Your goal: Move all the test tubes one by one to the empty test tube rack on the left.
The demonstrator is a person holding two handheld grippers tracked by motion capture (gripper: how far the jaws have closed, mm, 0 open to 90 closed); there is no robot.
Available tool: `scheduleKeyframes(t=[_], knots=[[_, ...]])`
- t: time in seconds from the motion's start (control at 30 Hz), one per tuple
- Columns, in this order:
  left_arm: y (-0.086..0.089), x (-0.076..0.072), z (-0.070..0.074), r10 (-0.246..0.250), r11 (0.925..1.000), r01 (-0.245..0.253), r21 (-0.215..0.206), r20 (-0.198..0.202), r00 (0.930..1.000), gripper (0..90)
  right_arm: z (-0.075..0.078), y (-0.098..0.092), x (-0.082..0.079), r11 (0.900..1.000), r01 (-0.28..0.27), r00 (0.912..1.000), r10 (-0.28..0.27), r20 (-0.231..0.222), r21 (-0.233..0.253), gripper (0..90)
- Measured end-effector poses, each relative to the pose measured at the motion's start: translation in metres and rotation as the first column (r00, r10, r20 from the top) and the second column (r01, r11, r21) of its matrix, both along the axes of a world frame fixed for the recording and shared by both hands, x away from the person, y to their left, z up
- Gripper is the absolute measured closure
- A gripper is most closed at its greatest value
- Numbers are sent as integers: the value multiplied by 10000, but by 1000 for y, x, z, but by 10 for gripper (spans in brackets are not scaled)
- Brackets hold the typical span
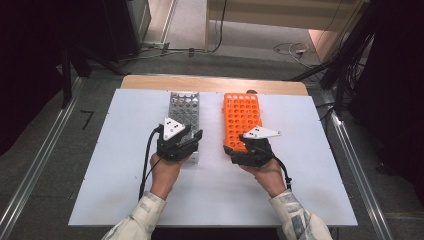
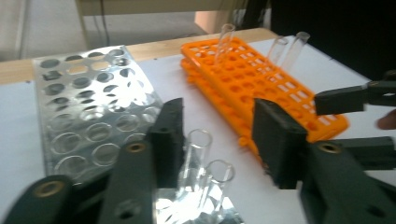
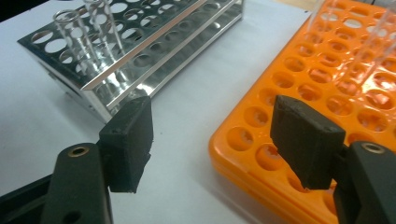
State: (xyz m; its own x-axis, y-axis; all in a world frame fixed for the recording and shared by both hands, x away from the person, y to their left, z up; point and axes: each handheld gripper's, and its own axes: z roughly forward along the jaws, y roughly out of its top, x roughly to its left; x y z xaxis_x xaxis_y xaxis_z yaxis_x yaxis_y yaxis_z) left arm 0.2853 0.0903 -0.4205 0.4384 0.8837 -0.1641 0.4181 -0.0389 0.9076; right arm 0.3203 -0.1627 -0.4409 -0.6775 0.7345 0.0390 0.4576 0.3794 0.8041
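A silver metal tube rack [image 1: 184, 111] and an orange plastic tube rack [image 1: 242, 116] lie side by side on the white table [image 1: 125, 165]. My left gripper [image 1: 191, 142] hangs over the metal rack's near end. In the left gripper view it [image 2: 219, 123] is open, with two empty glass tubes [image 2: 196, 148] [image 2: 220, 176] standing in the rack between its jaws, the taller one close to the left jaw. My right gripper [image 1: 245, 146] is open [image 3: 215, 130] above the near left corner of the orange rack [image 3: 299, 74], holding nothing. Three glass tubes [image 2: 224, 41] stand in the orange rack [image 2: 243, 70].
The white sheet covers most of a wooden table whose far edge [image 1: 215, 83] shows. A strip of bare table [image 1: 211, 125] separates the two racks. Cables [image 1: 295, 49] lie on the floor beyond, with dark stands at both sides.
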Motion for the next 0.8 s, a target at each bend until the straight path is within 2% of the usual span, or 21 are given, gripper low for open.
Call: scheduleKeyframes(t=[0.1,0.17,0.33,0.53,0.67,0.8], knots=[[-1,-3,2,60,10000,-60,31,-66,10000,297,2,-5,4,9994,332,9993,-331,143,-15,289],[0,-4,3,51,10000,-51,35,-91,9999,248,2,-10,8,9978,659,9977,-661,163,113,289],[5,-7,6,-29,9999,29,-132,-34,10000,220,1,-27,20,9856,1670,9856,-1675,217,259,296],[13,-7,5,153,9998,-154,-139,-89,9998,181,-4,-43,35,9571,2897,9560,-2897,467,69,308],[16,-8,5,224,9996,-226,-165,-105,9997,181,-6,-50,46,9432,3317,9423,-3322,418,186,331],[17,-8,4,170,9997,-174,-156,-200,9997,169,-9,-50,57,9385,3453,9380,-3451,335,-9,354]])
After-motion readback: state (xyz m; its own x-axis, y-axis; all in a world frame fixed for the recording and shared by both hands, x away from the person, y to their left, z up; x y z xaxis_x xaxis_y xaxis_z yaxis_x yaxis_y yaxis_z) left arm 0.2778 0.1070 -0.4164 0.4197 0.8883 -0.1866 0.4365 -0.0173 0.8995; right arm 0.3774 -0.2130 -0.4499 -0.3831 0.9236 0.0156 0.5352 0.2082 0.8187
